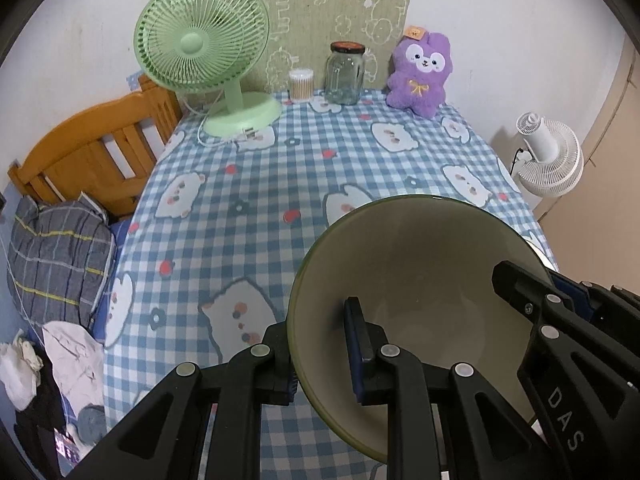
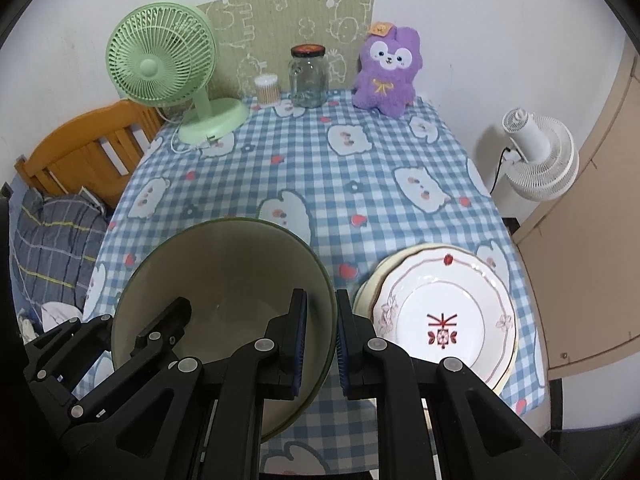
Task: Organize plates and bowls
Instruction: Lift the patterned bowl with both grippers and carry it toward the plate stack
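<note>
left gripper: clamped on the left rim of the bowl, one finger inside the wall, one outside.
right gripper: clamped on the right rim of the same bowl, wall pinched between its blue pads.
bowl: large, cream inside, dark green edge; held between both grippers, tilted, over the near part of the surface; whether it touches the cloth cannot be told.
plates: a stack just right of the bowl on the near right of the surface; top plate white with a pink line border, floral marks and a red motif at centre; cream rims show beneath it.
surface: covered in a blue and white check cloth with white bear figures and small red shapes.
green fan: far left corner, upright on its base, white cord beside it.
cotton swab tub: at the far edge, between fan and jar.
glass jar: far edge, dark lid on.
purple plush toy: far right, sitting against the wall.
white fan: off the surface, to the right.
wooden bed frame: left of the surface, with a plaid pillow below it.
</note>
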`<state>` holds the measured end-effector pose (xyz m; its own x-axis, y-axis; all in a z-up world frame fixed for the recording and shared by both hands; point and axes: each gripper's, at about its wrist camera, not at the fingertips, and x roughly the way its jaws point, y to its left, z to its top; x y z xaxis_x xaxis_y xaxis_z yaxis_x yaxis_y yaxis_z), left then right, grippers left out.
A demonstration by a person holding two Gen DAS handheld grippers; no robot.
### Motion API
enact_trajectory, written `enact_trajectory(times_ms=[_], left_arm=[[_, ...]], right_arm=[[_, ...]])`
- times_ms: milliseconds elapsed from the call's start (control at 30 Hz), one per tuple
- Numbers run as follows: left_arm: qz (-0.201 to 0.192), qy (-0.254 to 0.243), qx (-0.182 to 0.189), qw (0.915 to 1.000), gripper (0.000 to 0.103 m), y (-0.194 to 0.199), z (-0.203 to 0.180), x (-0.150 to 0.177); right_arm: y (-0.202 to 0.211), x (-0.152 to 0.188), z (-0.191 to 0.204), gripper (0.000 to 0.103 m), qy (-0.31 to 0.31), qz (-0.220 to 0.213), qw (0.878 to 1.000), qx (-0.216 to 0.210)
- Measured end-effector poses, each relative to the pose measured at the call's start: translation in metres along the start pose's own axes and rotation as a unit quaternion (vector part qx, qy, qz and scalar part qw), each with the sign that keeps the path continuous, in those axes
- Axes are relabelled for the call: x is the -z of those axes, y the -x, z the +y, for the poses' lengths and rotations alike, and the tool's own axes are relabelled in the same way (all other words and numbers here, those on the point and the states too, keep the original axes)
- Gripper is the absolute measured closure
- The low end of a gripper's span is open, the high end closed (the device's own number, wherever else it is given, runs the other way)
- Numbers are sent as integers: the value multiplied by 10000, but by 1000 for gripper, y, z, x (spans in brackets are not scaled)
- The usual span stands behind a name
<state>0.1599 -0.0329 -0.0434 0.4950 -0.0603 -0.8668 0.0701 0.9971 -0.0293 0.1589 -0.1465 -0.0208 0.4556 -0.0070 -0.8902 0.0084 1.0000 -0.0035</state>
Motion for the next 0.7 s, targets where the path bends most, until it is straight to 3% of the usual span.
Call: enact_trajectory(times_ms=[700], left_arm=[[353,83,-23,9993,86,-34,7,27]], right_arm=[[-40,25,7,87,3,410,9991,89]])
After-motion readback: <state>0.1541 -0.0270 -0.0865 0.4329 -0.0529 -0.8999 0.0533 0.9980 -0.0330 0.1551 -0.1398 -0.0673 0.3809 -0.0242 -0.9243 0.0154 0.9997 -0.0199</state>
